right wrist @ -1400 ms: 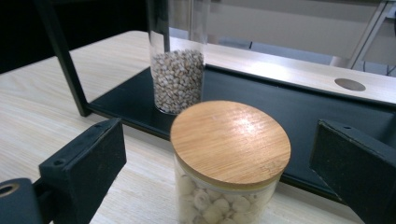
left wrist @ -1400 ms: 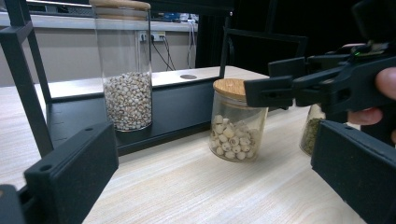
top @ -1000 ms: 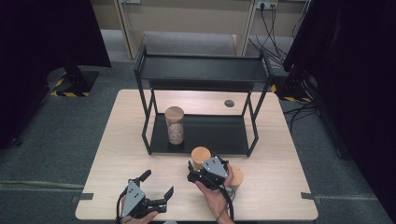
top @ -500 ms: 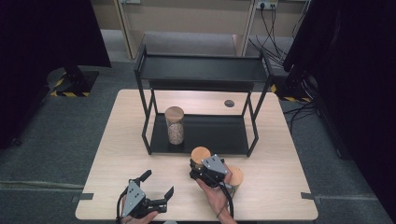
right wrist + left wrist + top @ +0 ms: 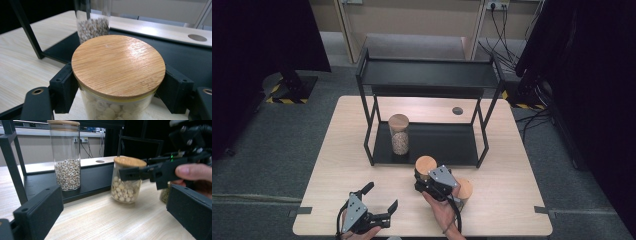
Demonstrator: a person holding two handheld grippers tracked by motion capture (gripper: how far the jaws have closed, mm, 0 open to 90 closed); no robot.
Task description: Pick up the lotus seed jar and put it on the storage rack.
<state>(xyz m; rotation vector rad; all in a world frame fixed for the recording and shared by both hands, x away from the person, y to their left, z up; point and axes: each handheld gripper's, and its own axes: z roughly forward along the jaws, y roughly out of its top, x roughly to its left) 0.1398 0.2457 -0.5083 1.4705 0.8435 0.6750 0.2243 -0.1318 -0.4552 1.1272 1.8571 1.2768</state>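
Round-lidded glass jar (image 5: pixel 117 75), bamboo top, clamped in right claw (image 5: pixel 117 90).

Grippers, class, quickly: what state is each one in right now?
Left gripper: open, holding nothing.
Right gripper: jaws just closed, now shut on the short glass jar below its bamboo lid.

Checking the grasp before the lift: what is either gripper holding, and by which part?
The right gripper is shut on the short jar just under its wooden lid; the left gripper holds nothing.

Right gripper (image 5: pixel 426 181) around short jar (image 5: pixel 425 167)
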